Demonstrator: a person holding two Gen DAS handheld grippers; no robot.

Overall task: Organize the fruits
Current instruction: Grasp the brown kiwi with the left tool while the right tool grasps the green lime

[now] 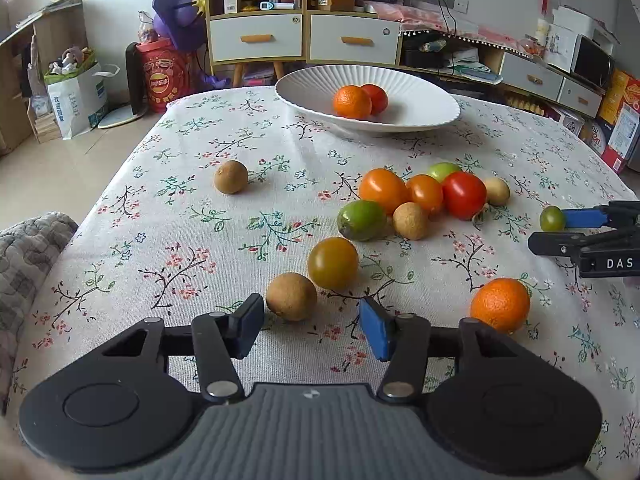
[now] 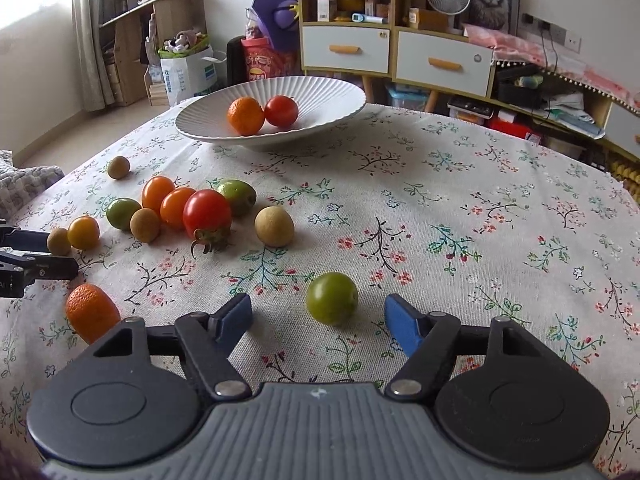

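Note:
A white ribbed bowl (image 1: 420,116) at the far side of the table holds a mandarin (image 1: 352,101) and a red tomato (image 1: 376,98). My left gripper (image 1: 312,326) is open just short of a brown longan (image 1: 291,296), with a yellow-green tomato (image 1: 333,263) behind it. My right gripper (image 2: 318,320) is open around a green tomato (image 2: 331,298), which lies on the cloth between the fingers. A cluster of orange, red and green tomatoes and longans (image 1: 424,196) lies mid-table. A mandarin (image 1: 500,304) sits between the two grippers.
A lone longan (image 1: 231,176) lies at the left of the floral tablecloth (image 1: 160,240). A grey cushion (image 1: 24,248) sits at the table's left edge. Cabinets (image 1: 304,36) and clutter stand beyond the table.

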